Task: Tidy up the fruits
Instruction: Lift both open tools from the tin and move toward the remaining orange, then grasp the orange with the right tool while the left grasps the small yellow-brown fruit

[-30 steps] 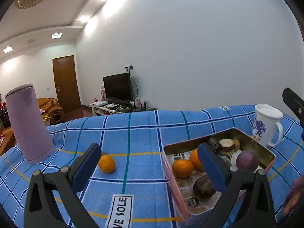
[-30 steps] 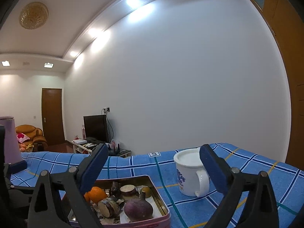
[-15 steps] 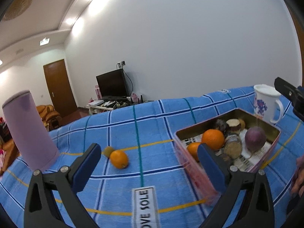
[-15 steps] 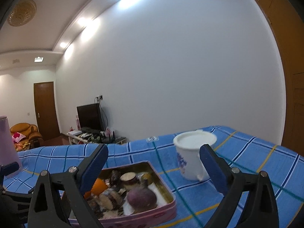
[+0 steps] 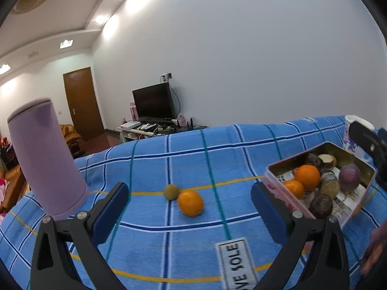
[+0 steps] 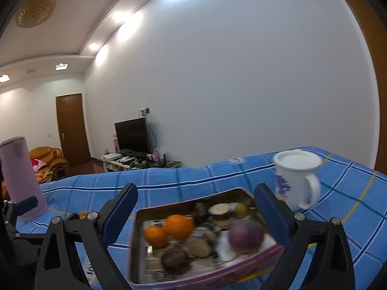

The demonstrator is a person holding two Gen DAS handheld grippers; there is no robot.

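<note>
1. Loose orange (image 5: 190, 202) lies on the blue checked cloth (image 5: 193, 229), ahead between the spread, empty fingers of the left gripper (image 5: 189, 211); a small greenish fruit (image 5: 171, 192) touches it.
2. Tin (image 6: 191, 279) holds two oranges (image 6: 179, 226) and a purple fruit (image 6: 245, 235), between the spread fingers of the right gripper (image 6: 196, 215).
3. Mug (image 6: 298, 178) stands beyond the right finger; lilac flask (image 5: 46, 157) left.

White tag (image 5: 238, 263) sewn on blue cloth (image 5: 193, 159), lower centre of left view: reads "VE SOLE", start cut off; mug (image 6: 296, 177) print and papers in tin (image 6: 193, 282) too blurred to read.
</note>
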